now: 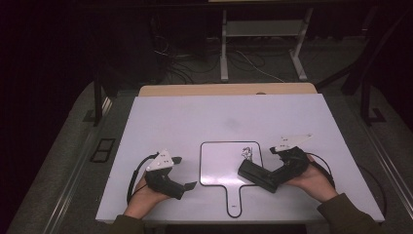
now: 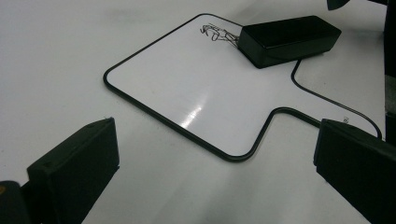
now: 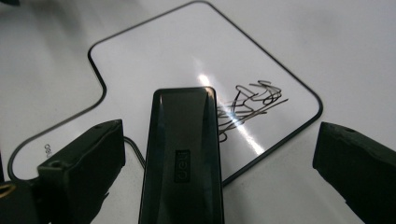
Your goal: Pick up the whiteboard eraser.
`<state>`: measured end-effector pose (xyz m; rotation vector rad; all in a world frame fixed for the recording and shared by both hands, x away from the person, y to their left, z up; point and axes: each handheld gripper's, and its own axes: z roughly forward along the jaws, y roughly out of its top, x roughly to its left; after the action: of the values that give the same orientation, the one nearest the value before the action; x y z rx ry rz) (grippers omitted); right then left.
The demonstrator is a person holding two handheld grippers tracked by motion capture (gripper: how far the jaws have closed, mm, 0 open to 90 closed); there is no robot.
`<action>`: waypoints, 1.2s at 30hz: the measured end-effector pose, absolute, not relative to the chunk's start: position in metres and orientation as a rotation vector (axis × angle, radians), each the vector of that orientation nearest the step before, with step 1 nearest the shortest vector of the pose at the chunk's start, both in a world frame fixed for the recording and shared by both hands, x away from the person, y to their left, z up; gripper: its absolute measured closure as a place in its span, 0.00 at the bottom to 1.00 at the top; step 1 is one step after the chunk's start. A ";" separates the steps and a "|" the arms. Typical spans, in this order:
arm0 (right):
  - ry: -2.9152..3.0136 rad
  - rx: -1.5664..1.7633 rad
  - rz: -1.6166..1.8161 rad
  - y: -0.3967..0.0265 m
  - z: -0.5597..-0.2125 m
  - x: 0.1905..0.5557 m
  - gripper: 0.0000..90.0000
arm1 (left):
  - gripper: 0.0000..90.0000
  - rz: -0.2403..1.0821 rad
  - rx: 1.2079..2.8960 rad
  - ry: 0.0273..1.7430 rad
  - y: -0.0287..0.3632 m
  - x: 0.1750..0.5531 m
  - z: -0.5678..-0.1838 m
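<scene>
Dark room; cables and white frame legs on the floor behind the desk. One white table (image 1: 195,117) fills the middle of the high view, with a strip of tan board at its far edge.

Left side: one left gripper (image 1: 186,173), held in one hand (image 1: 143,195) near the table's front edge. One grey three-cornered plate on top, one cable looping behind it. In the left gripper view its two black jaws stand wide apart with bare table between them; nothing held.

Centre: one small whiteboard (image 1: 219,168), paddle-shaped, black-edged, lying flat with its handle toward the person. One black scribble (image 1: 247,153) near its far right corner; the rest of its face is clean.

One black eraser block (image 1: 257,175) lies across the whiteboard's right edge, partly on the board, one end touching or just short of the scribble; in the right gripper view its end overlaps the marks' lower strokes. A small embossed logo shows on its top.

Right side: one right gripper (image 1: 265,178), held in one hand (image 1: 311,180), also with one grey plate and one cable. In the right gripper view its two jaws stand well apart; the eraser lies between them, close against the left jaw, clear of the right jaw. Not clamped.
</scene>
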<state>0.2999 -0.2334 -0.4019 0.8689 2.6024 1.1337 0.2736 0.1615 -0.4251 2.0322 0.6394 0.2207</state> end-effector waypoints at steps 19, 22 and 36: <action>2.725 0.830 0.956 -0.213 -0.419 0.294 0.26 | 0.00 0.218 2.044 0.633 0.162 0.274 -0.427; 2.726 0.838 0.953 -0.212 -0.420 0.295 0.28 | 0.00 0.218 2.048 0.633 0.162 0.274 -0.428; 2.746 0.826 0.899 -0.206 -0.427 0.293 0.42 | 0.00 0.209 2.058 0.625 0.161 0.274 -0.429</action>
<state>0.2925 -0.2061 -0.4275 0.8258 2.7458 0.8993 0.2740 0.1611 -0.4290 2.0581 0.6250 0.2091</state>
